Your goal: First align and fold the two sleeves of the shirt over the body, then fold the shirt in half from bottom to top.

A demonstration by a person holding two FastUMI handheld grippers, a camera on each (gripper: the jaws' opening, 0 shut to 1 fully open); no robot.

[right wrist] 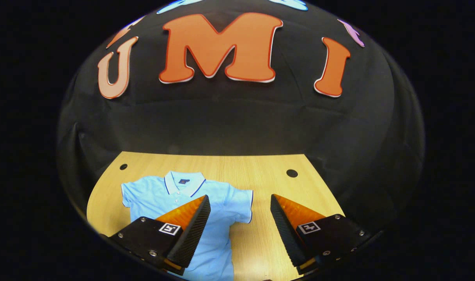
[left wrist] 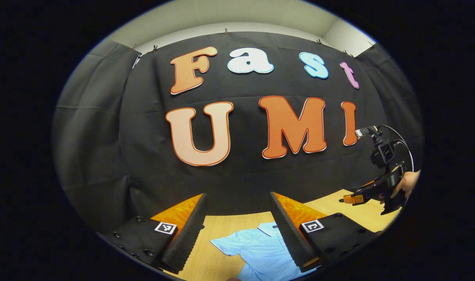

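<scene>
A light blue polo shirt (right wrist: 171, 197) lies flat on the wooden table (right wrist: 268, 171), collar toward the booth wall, both short sleeves spread out. My right gripper (right wrist: 239, 205) hovers open above the shirt's right sleeve (right wrist: 239, 205) and touches nothing. In the left gripper view the shirt (left wrist: 257, 249) lies below and between the fingers of my open left gripper (left wrist: 237, 203), which holds nothing. The right gripper (left wrist: 356, 198) appears there at far right, raised over the table, with a hand (left wrist: 407, 183) on it.
The black cloth wall stands close behind the table. Two round holes (right wrist: 291, 173) sit near the table's back edge. Bare wood lies to the right of the shirt.
</scene>
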